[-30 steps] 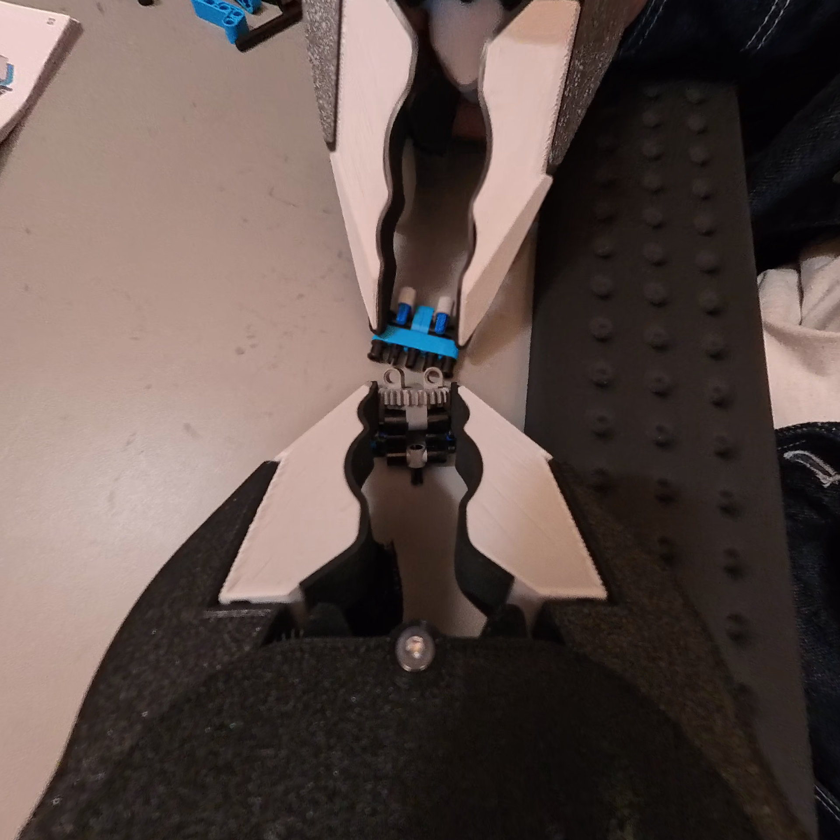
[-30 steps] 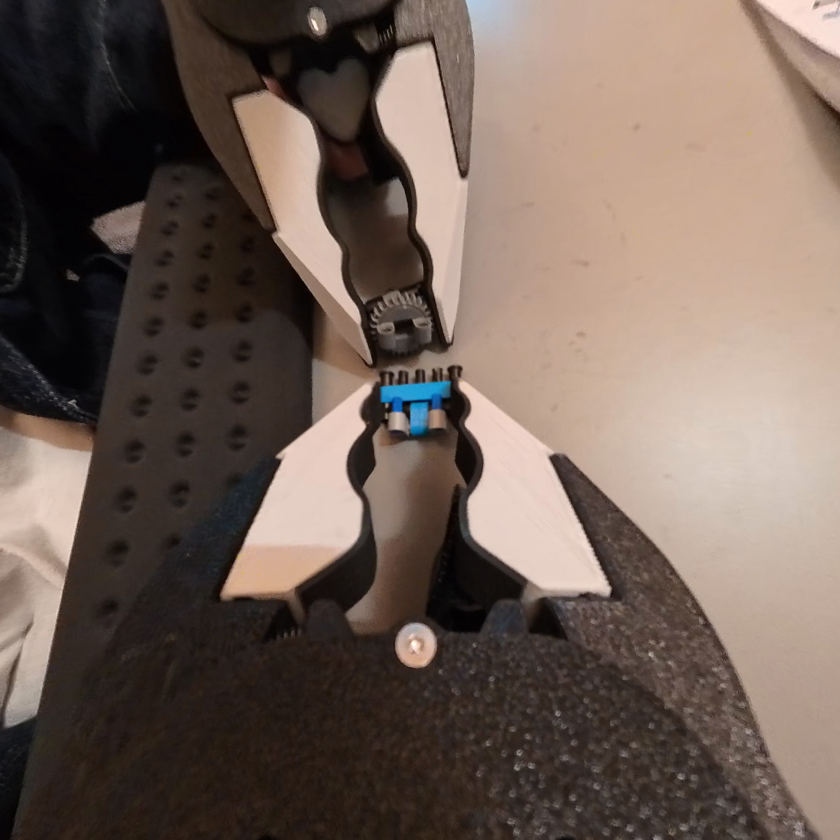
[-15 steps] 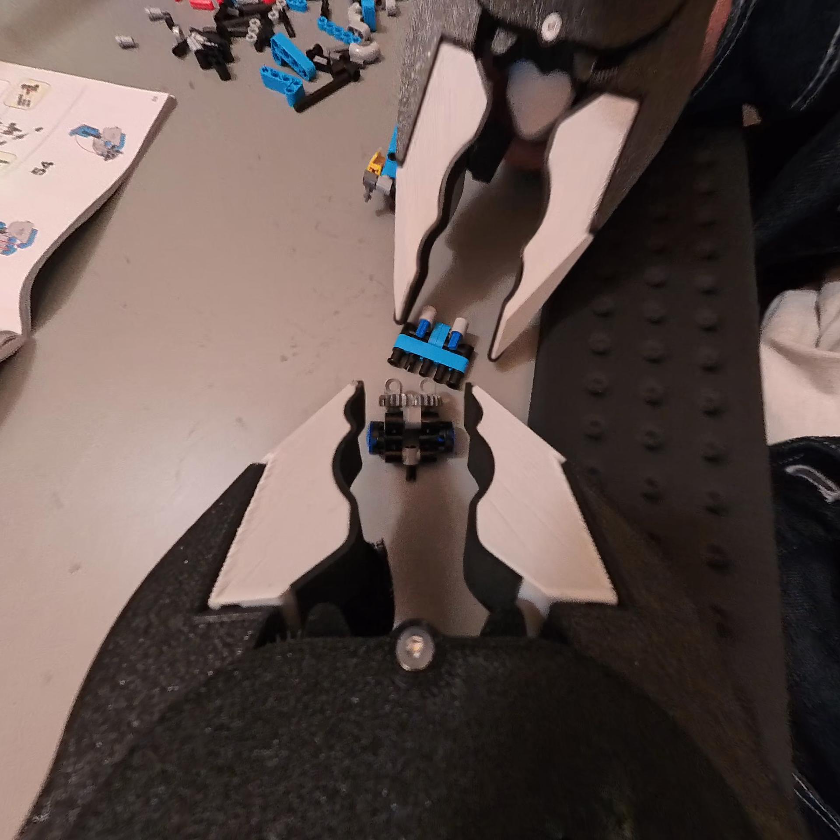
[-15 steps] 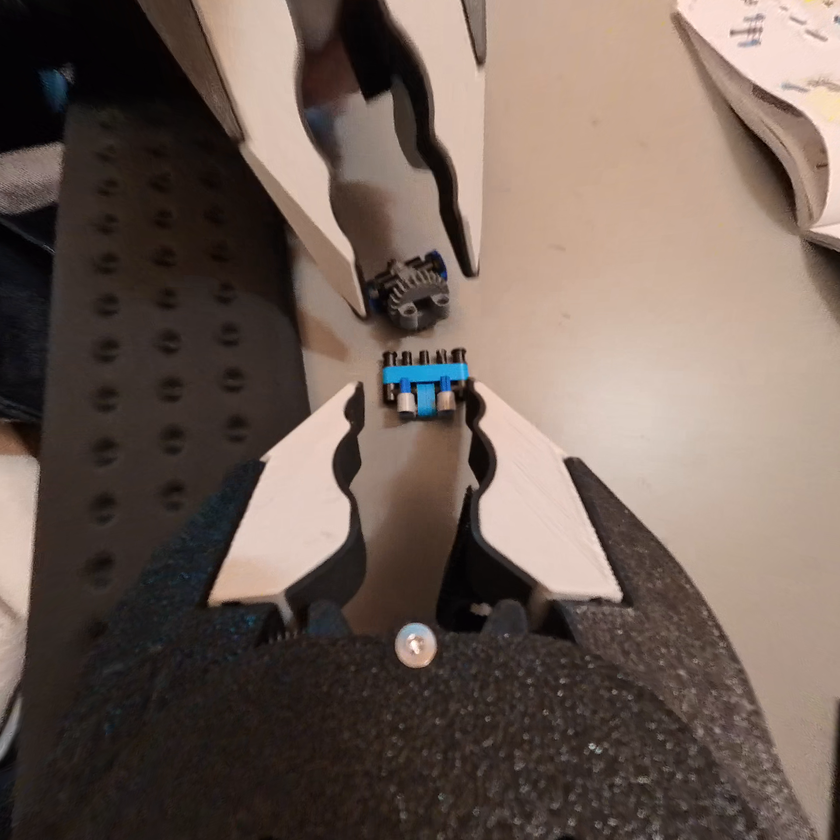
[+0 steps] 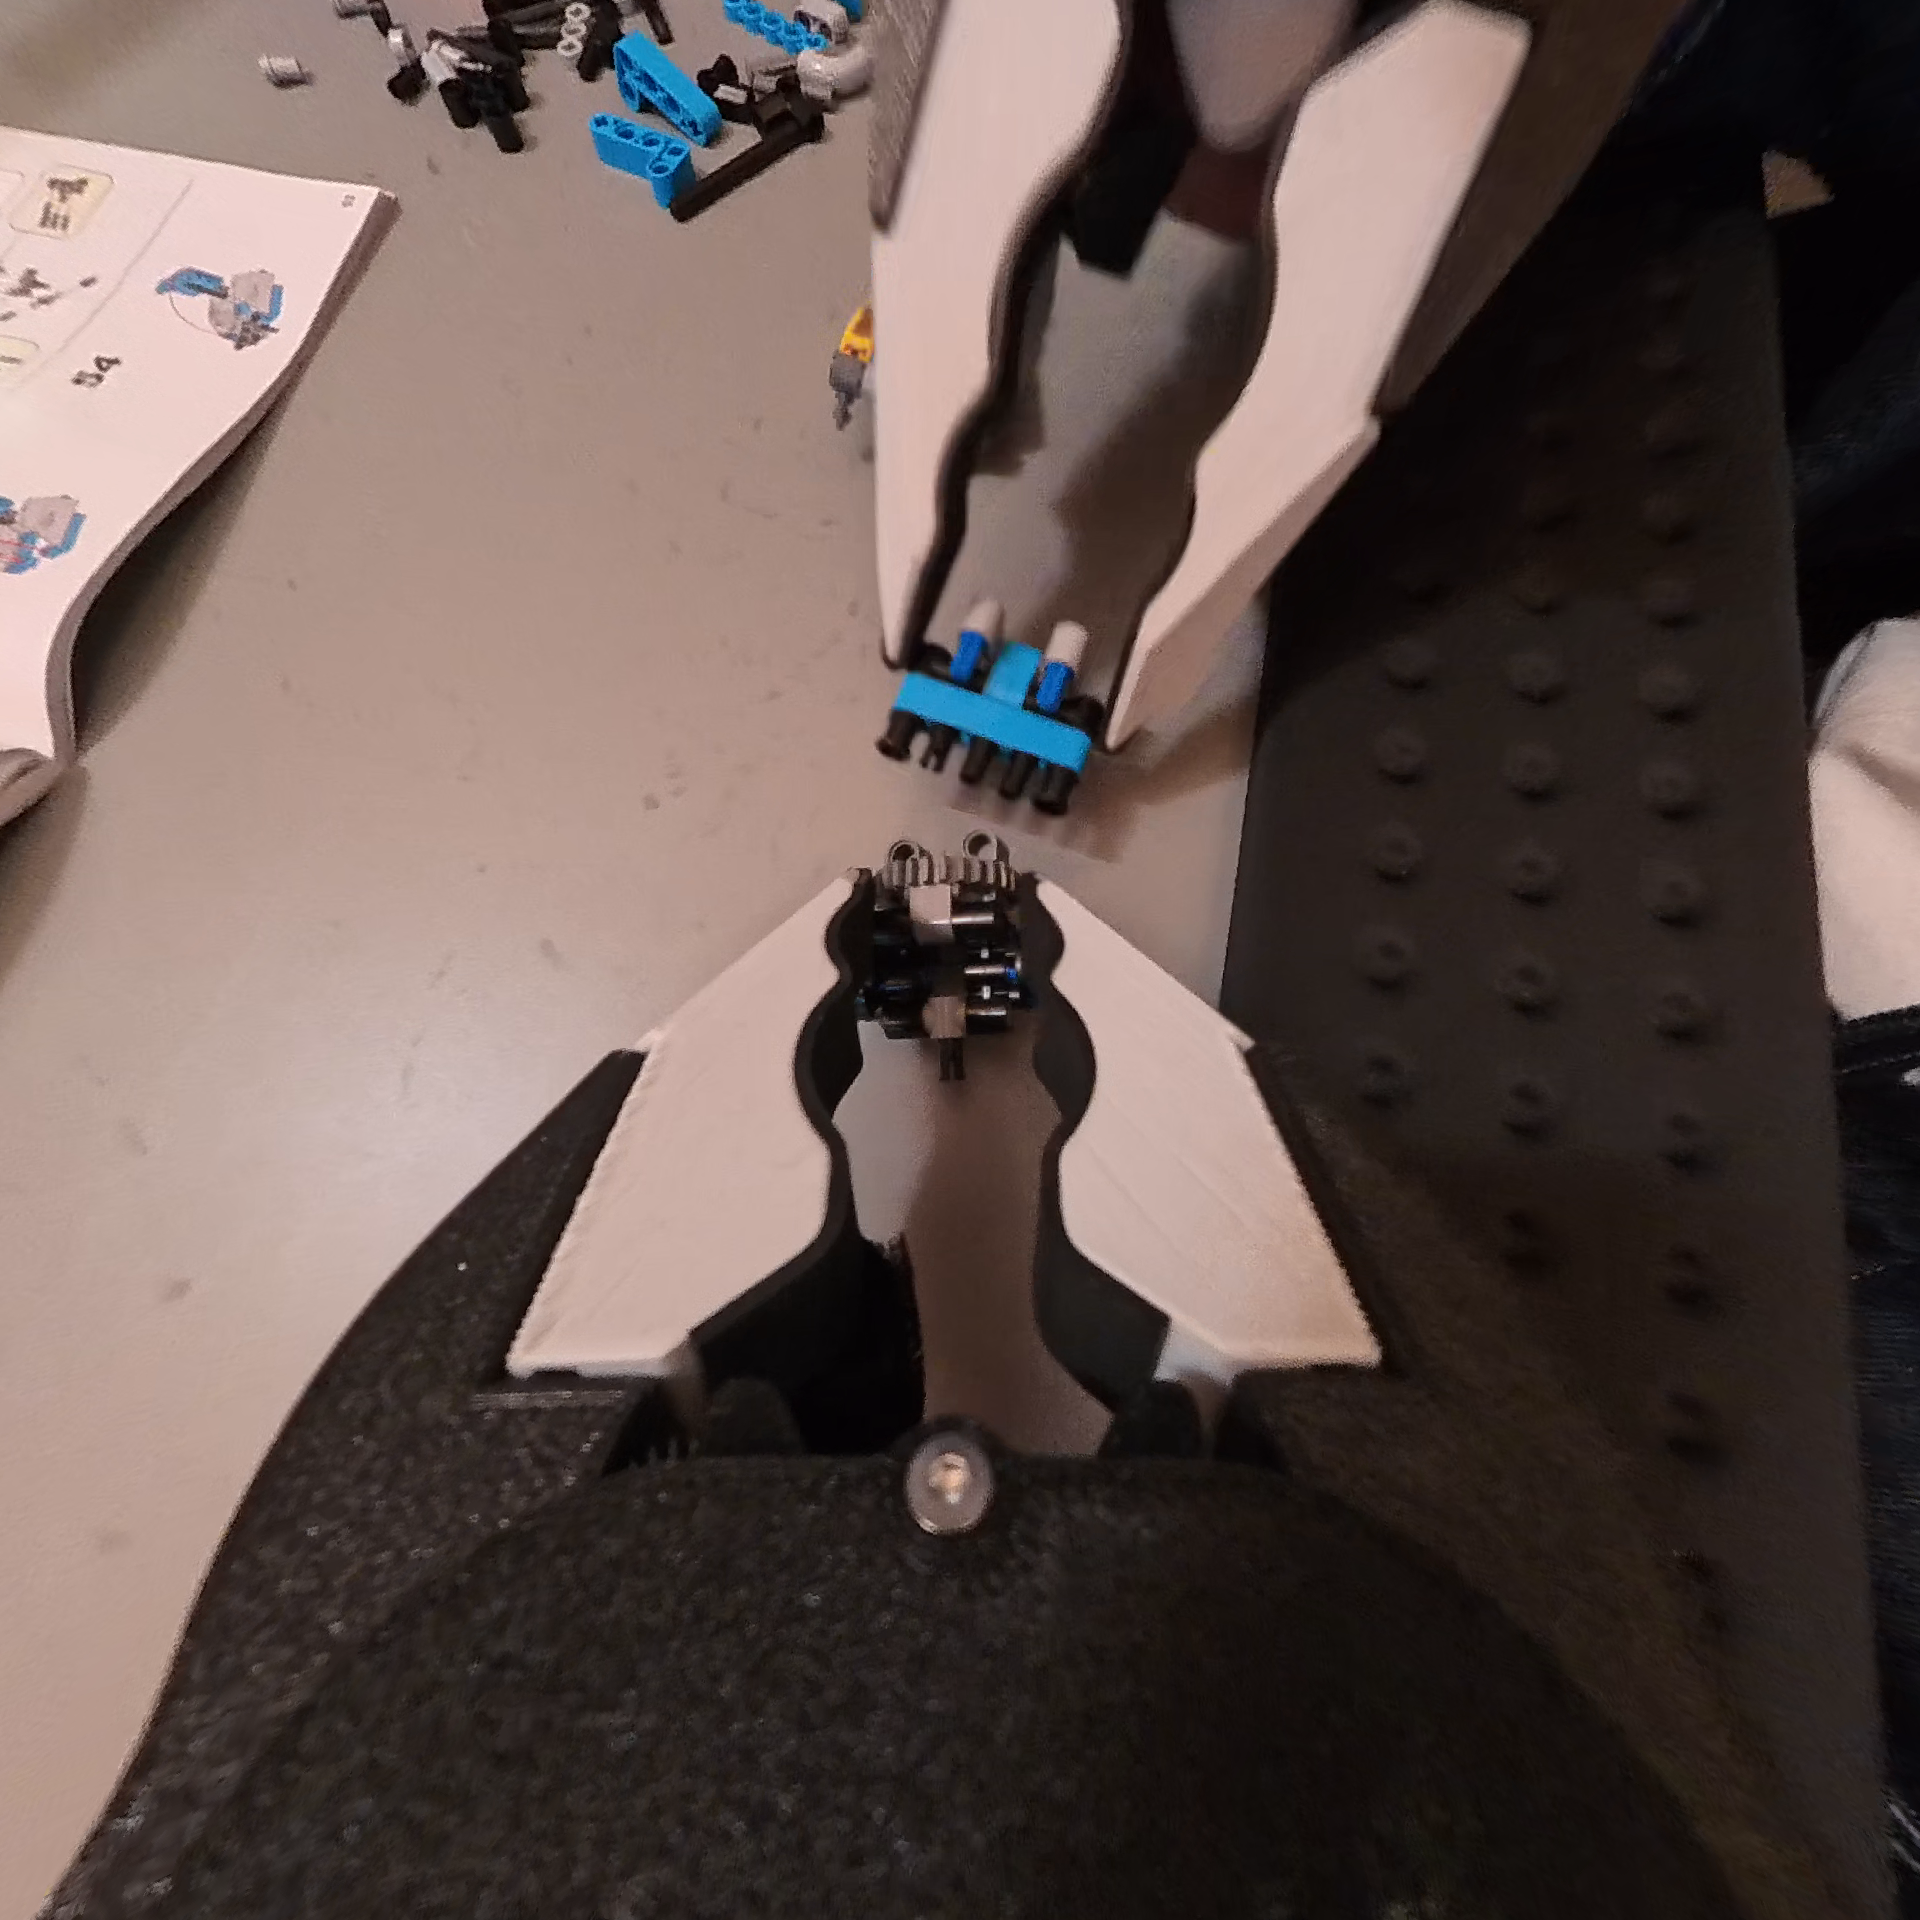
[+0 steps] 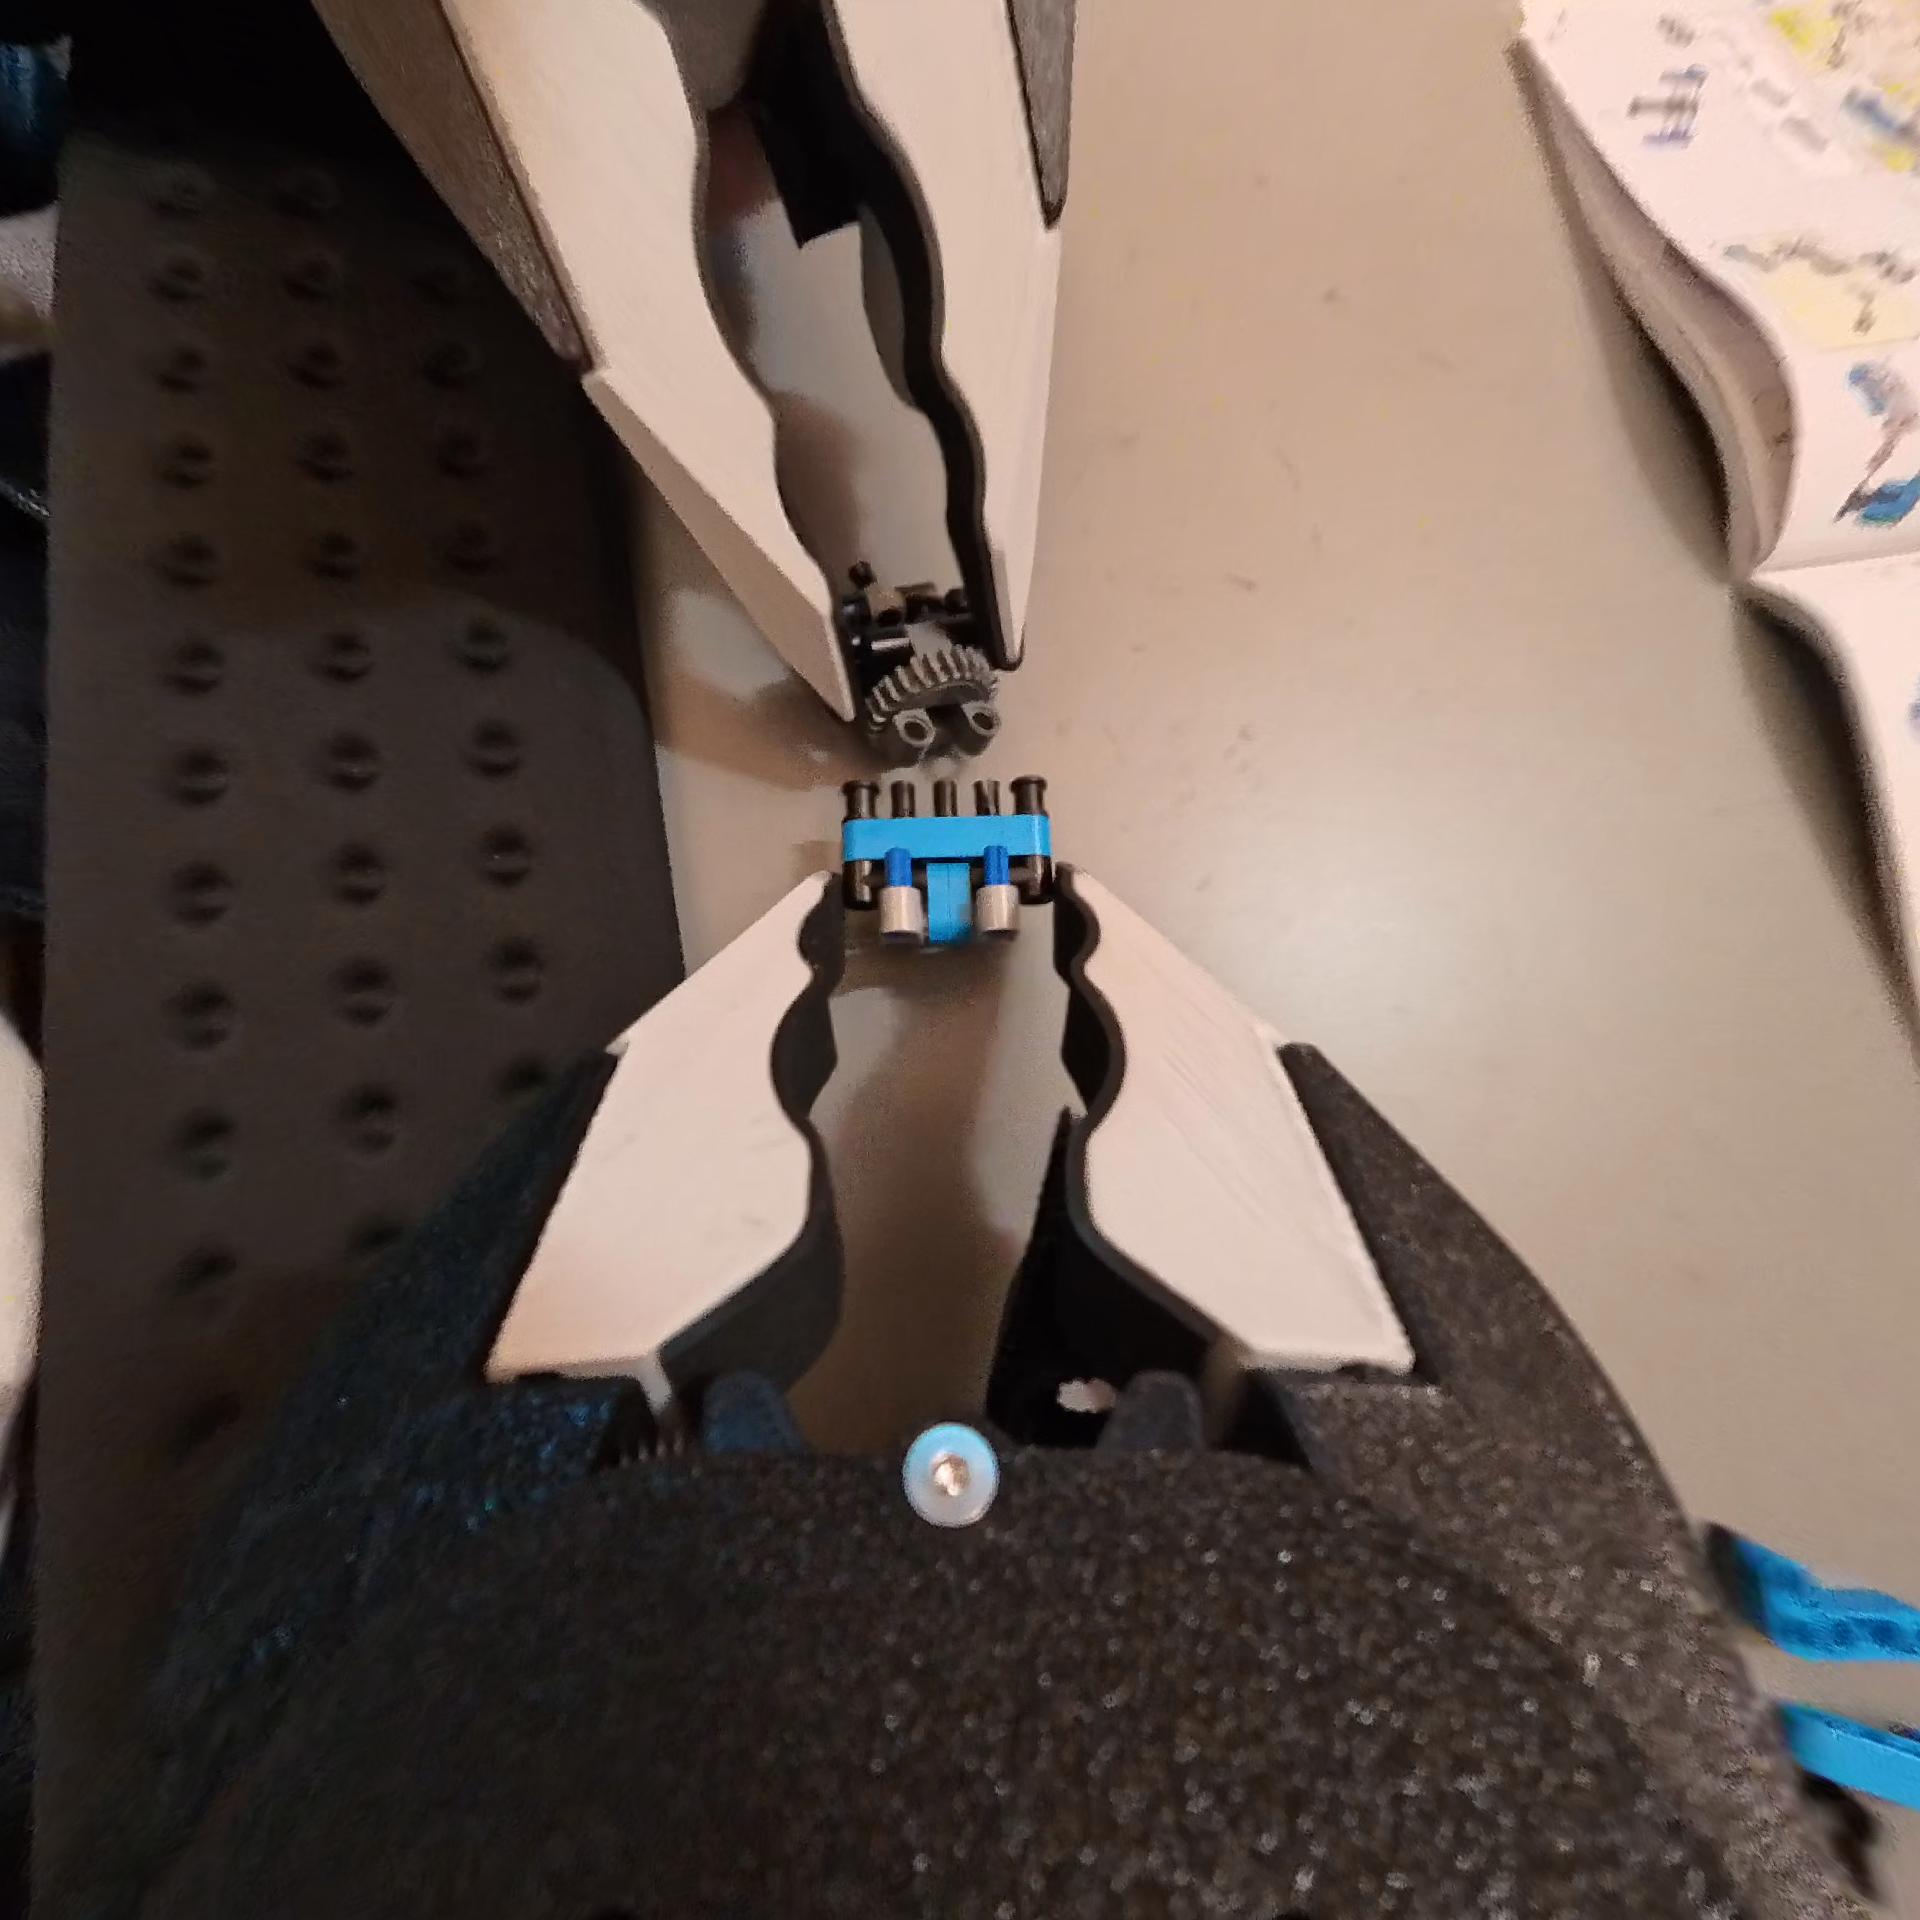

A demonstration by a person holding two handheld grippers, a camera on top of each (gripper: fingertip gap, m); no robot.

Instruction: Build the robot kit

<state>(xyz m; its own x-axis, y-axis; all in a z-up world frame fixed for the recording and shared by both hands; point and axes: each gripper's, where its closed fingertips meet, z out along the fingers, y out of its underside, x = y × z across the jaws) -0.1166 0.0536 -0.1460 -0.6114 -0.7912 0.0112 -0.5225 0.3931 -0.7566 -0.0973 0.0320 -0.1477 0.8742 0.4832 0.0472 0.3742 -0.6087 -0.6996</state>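
Over the grey worktop (image 5: pixel 436 727), the left claw (image 5: pixel 940 883) is clamped on a black gear assembly (image 5: pixel 940 966), while at its 12 o'clock the right claw (image 6: pixel 945 883) grips a blue pin beam (image 6: pixel 943 836), just apart.

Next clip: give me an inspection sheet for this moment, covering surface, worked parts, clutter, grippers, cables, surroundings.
Surface: grey table, scuffed; dark studded mat along one edge.
Worked parts: gear assembly, black with a grey gear; blue beam with black pins. A small gap separates them.
Clutter: loose blue and black pieces; open instruction booklet; small yellow-grey part.
Grippers: left gripper shut on the gear assembly; right gripper shut on the blue beam, tips facing.
Cables: nothing seen.
Surroundings: dark denim and light cloth beyond the mat.
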